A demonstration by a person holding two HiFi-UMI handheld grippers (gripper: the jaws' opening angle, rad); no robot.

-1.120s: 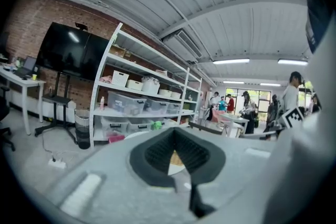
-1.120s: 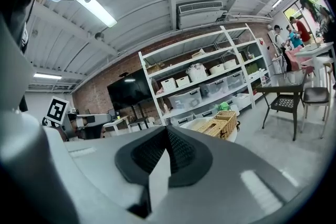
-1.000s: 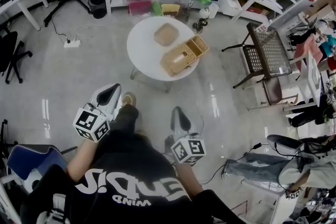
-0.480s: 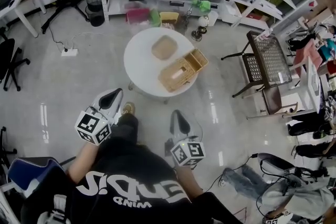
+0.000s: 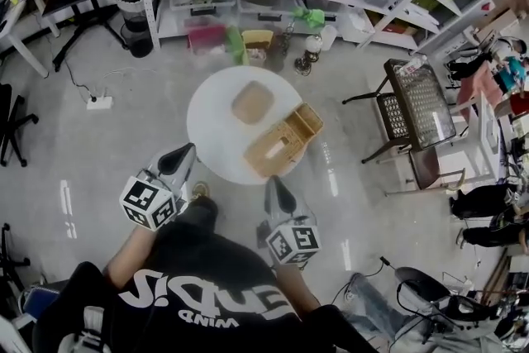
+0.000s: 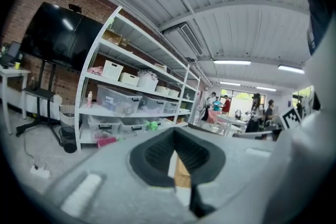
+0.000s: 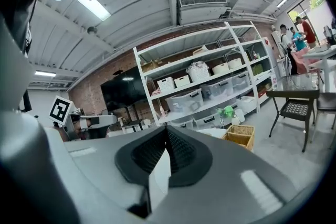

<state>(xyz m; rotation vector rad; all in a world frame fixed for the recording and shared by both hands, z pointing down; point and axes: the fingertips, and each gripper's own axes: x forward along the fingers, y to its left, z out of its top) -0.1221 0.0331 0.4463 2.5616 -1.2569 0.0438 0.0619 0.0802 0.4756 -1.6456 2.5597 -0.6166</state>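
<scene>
Table, head view: round white table point(image 5: 207, 132) stands just ahead of the person, bearing a wicker basket point(image 5: 281, 146) and a flat tan tray point(image 5: 252, 103), set apart.
Grippers, head view: left gripper point(image 5: 183, 151) and right gripper point(image 5: 273, 180) hang short of the near rim, touching nothing.
Left gripper view: jaws clenched to a sliver, empty; shelving point(image 6: 131, 97) beyond.
Right gripper view: jaws likewise pressed together on nothing; basket low at the right.
Handling: likely best kept level, off the rim.
</scene>
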